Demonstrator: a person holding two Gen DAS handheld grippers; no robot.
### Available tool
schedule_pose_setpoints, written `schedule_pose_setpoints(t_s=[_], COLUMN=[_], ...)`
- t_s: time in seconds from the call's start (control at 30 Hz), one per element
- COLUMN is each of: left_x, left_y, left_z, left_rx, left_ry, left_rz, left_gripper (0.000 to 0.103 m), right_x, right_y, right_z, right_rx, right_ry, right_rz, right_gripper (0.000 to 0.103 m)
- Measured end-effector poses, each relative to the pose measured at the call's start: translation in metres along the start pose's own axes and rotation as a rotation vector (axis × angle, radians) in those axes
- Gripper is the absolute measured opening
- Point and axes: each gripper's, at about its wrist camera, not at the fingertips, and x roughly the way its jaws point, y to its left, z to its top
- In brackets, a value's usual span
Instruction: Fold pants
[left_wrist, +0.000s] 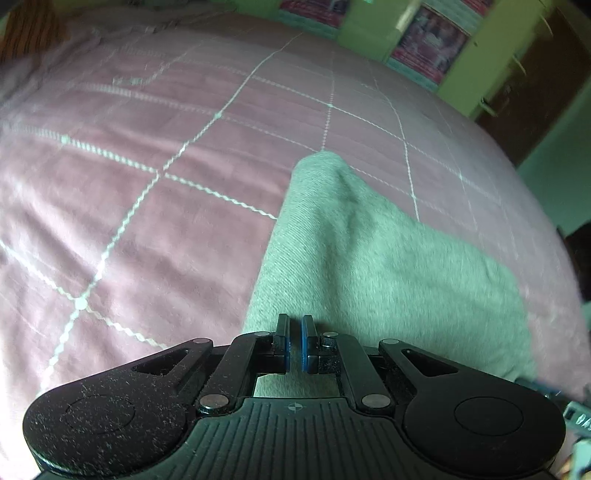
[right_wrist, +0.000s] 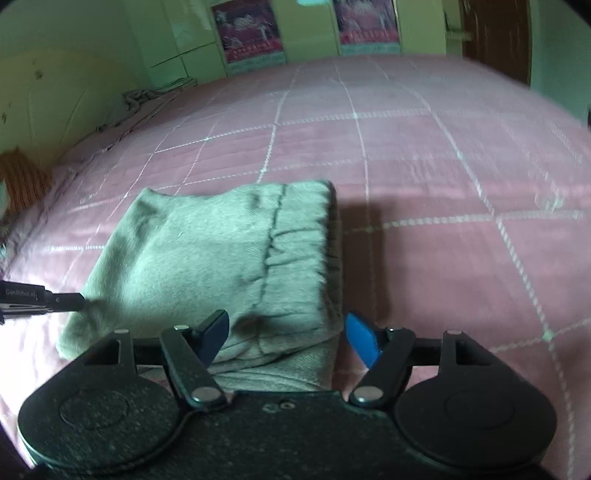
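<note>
Black two-finger left gripper, at the bottom centre of the left wrist view, is showing its blue-padded jaws pressed almost together with nothing visibly pinched; folded grey-green fleece pants are lying just beyond its tips, filling the lower right of the frame. Black right gripper, at the bottom of the right wrist view, is standing spread, its blue pads flanking the near edge of the pants without pressing. Pants are resting on a pink quilted bedspread with white stitched grid lines, centre-left in that view
</note>
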Motion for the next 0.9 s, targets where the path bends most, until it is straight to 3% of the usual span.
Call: schedule_pose_setpoints(t_s=[0.23, 0.4, 0.47, 0.63, 0.83, 0.87, 0.9], left_x=[0.025, 0.031, 0.027, 0.022, 0.022, 0.021, 0.023], left_y=[0.02, 0.043, 0.047, 0.036, 0.061, 0.066, 0.068], left_z=[0.005, 0.01, 0.013, 0.019, 0.024, 0.023, 0.022], left_rx=[-0.064, -0.174, -0.18, -0.016, -0.152, -0.186, -0.207], left_ry=[0.078, 0.123, 0.132, 0.139, 0.126, 0.127, 0.138], left_rz=[-0.125, -0.225, -0.224, -0.165, -0.201, -0.201, -0.184], left_gripper=[0.004, 0.004, 0.004, 0.004, 0.006, 0.01, 0.057], right_x=[0.026, 0.037, 0.038, 0.04, 0.038, 0.039, 0.039], right_y=[-0.038, -0.051, -0.053, -0.053, -0.054, -0.056, -0.056], right_z=[-0.002, -0.003, -0.003, -0.003, -0.004, -0.004, -0.004], right_rx=[0.229, 0.324, 0.336, 0.322, 0.328, 0.327, 0.327], right_ry=[0.099, 0.131, 0.139, 0.145, 0.141, 0.141, 0.14], right_rz=[0.151, 0.232, 0.246, 0.251, 0.252, 0.253, 0.253], right_gripper=[0.074, 0.077, 0.077, 0.079, 0.079, 0.079, 0.079])
